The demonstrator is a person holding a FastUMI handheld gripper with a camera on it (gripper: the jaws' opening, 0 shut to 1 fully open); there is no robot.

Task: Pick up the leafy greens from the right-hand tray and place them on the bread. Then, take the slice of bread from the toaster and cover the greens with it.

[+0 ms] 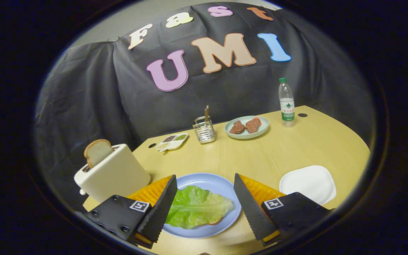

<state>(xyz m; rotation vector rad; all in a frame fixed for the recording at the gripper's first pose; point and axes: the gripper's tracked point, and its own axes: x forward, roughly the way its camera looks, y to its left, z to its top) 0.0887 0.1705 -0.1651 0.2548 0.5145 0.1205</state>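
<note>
The gripper (204,203) hangs with its 2 fingers spread wide, holding nothing. Between them a green lettuce leaf (197,207) lies over a bread slice on a round blue plate (209,182). Beside it, a cream toaster (113,173) holds 1 upright bread slice (97,151). A white square tray (308,184) sits opposite.

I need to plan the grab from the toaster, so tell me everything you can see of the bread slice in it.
The bread slice stands upright in the slot of the cream toaster, its rounded top poking out above it. It looks like plain pale bread with a browner crust edge. Only the toaster touches it. It sits beyond and to the left of the open gripper, whose fingers flank the lettuce on the blue plate.
</note>
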